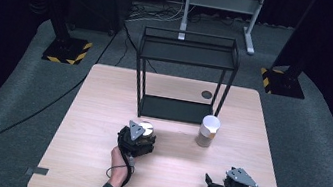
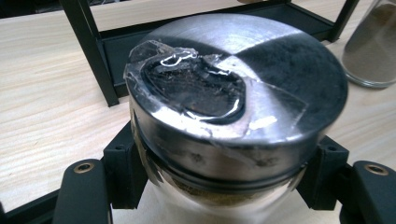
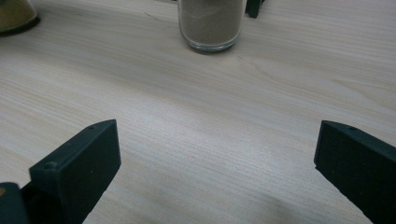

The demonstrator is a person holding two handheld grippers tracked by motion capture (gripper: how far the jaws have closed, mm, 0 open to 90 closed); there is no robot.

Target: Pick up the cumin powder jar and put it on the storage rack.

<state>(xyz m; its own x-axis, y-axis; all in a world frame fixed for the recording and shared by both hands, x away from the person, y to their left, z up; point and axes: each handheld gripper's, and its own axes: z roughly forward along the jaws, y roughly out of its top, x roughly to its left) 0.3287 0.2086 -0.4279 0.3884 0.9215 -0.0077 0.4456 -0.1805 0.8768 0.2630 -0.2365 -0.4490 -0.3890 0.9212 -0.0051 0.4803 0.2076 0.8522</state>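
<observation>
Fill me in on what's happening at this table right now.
A person works at a wooden table with a gripper in each hand. The left gripper is shut on a jar with a metal lid, in front of a black two-tier rack. The right gripper rests open over bare tabletop, holding nothing. A second jar with a white lid, filled with brownish powder, stands by the rack's right front leg.

The left hand-held gripper sits near centre, forearm entering from 6 o'clock, jaws clamped tight on a load between them. The right hand-held gripper rests low toward 5 o'clock, jaws spread wide, nothing between them
</observation>
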